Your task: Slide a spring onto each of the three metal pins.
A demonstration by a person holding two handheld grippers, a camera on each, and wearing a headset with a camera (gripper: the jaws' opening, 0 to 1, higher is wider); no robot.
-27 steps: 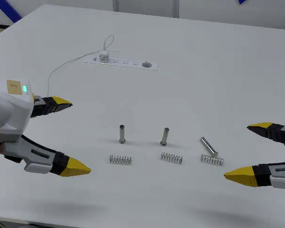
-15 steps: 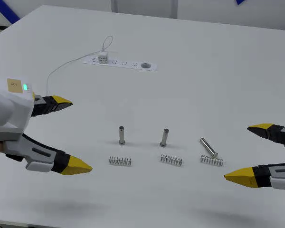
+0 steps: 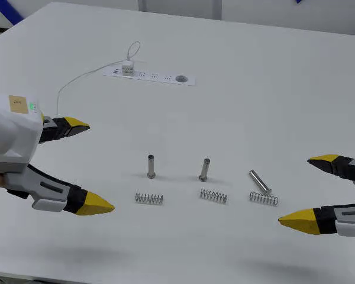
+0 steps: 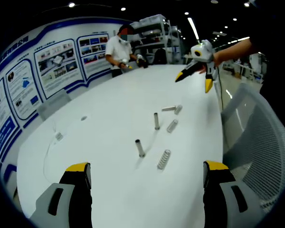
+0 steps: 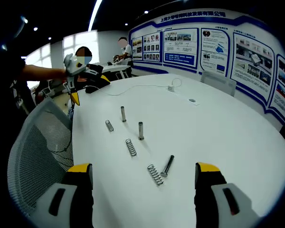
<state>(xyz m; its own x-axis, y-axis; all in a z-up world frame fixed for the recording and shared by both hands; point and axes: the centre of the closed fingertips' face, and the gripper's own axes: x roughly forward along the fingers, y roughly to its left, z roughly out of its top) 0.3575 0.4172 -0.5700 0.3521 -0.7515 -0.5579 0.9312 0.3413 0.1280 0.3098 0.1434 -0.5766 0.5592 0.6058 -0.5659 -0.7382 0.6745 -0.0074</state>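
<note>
White surface (image 3: 266, 83) carries three metal pins in a row: the left pin (image 3: 151, 166) and middle pin (image 3: 205, 169) stand upright, while the right pin (image 3: 260, 182) lies on its side. A spring lies just in front of each pin: the left spring (image 3: 149, 199), middle spring (image 3: 213, 196) and right spring (image 3: 264, 199). The left tongs (image 3: 87, 165) and right tongs (image 3: 307, 189) hover at either end, spread wide and holding nothing. A power strip (image 3: 151, 76) lies farther back.

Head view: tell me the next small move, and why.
Probably bring the left gripper down to close on the left spring. Its jaws stand open and empty, that spring lies loose on the table on the person's side of the upright left pin, and no spring is on any pin yet.
</note>
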